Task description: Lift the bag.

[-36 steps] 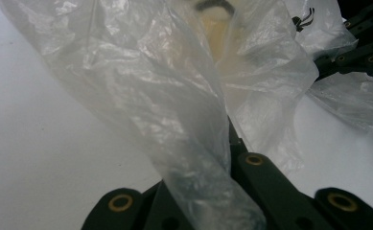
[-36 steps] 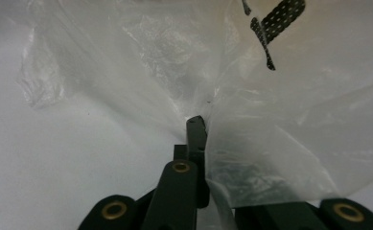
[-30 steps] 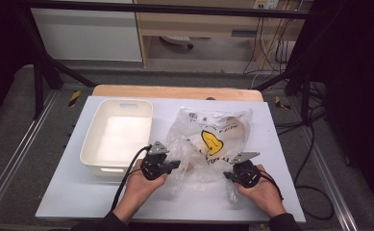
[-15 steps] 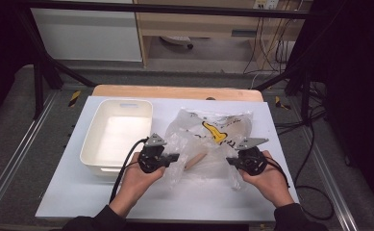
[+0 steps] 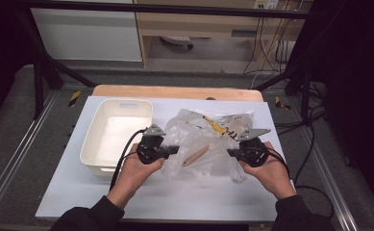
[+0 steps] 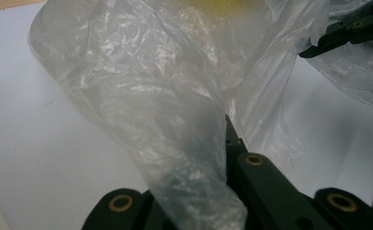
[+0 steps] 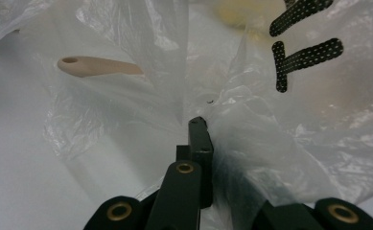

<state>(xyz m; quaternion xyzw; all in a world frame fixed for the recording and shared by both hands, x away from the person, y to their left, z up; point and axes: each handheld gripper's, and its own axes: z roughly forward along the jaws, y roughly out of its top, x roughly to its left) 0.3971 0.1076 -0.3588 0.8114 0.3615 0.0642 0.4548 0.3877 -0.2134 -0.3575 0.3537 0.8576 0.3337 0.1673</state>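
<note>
Both grippers pinch crinkled clear plastic bag [image 5: 208, 139].

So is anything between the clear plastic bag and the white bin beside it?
Nothing visible. The plastic bag is pinched by both hand-held grippers, left and right; the white bin sits open just beyond the left one.

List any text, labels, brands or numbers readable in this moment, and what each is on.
Plastic bag: black dotted print, cut off at the frame edge, strokes resembling "T", not readable as a word.
Plastic bag, high view: yellow and black printed mark, too small to read.
White bin, left gripper, right gripper: no text.
</note>
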